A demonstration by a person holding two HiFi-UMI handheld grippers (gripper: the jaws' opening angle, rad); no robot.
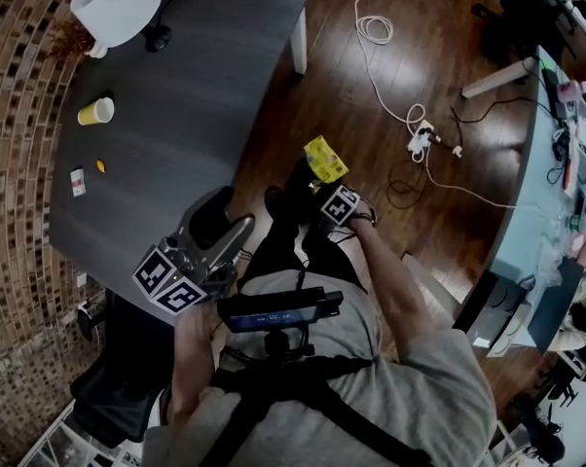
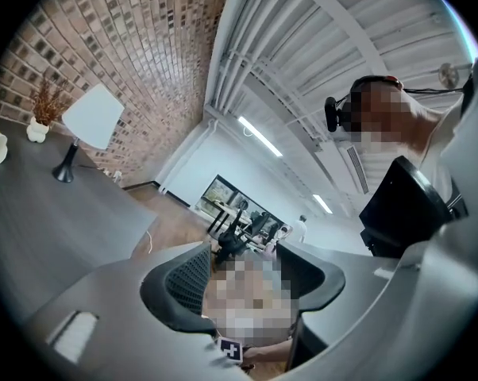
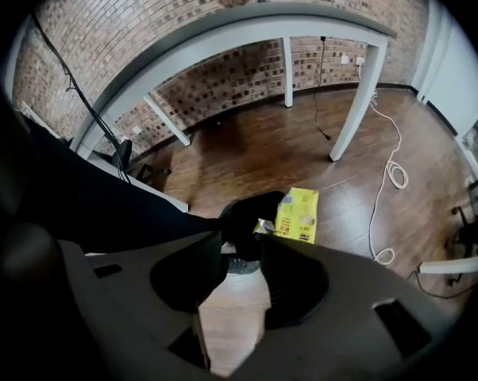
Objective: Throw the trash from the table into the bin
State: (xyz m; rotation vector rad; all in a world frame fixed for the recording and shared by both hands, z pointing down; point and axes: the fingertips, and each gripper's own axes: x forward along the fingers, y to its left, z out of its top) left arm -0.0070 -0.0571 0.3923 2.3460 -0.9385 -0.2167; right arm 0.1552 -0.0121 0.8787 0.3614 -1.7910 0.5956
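Dark wooden floor (image 1: 371, 95), yellow packet (image 1: 325, 159), print unreadable

One lamp (image 1: 115, 3) at the far left corner of the tabletop (image 1: 196, 86). One yellow cup (image 1: 96, 111) by the left edge. Nearer along that edge, two small scraps: one orange bit (image 1: 100, 165), one white packet (image 1: 77, 181). And one yellow wrapper (image 1: 325, 159) off the near edge, over the floor (image 1: 371, 105).

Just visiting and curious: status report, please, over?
Left gripper open, empty. Right gripper open, yellow wrapper at its tips, above the floor. Paper cup left on the table. White cable well clear.
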